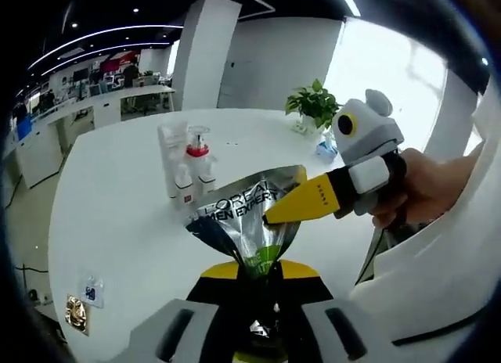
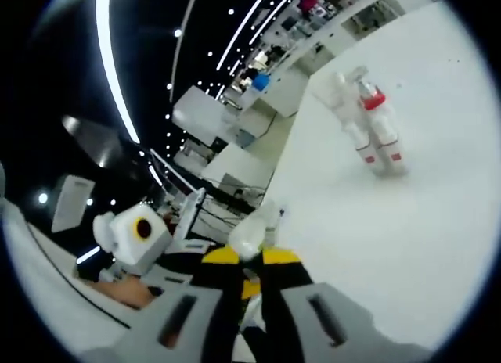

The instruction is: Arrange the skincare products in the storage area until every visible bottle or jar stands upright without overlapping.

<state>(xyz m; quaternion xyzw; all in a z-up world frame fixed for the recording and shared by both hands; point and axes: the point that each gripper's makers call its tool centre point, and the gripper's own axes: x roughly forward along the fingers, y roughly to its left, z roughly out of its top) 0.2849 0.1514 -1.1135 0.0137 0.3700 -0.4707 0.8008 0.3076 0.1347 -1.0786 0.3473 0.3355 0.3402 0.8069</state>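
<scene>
A silver L'Oreal Men Expert tube hangs in the air above the white table. My left gripper is shut on its lower end. From the right, my right gripper pinches the tube's upper edge between yellow jaws. In the right gripper view the right gripper is shut on the pale end of the tube. Two or three white bottles stand upright close together on the table, one a pump bottle with a red collar. The same bottles lean across the right gripper view.
A potted green plant stands at the table's far side, with a small blue-and-white item beside it. A gold object and a small card lie near the table's near left edge. A person's hand holds the right gripper.
</scene>
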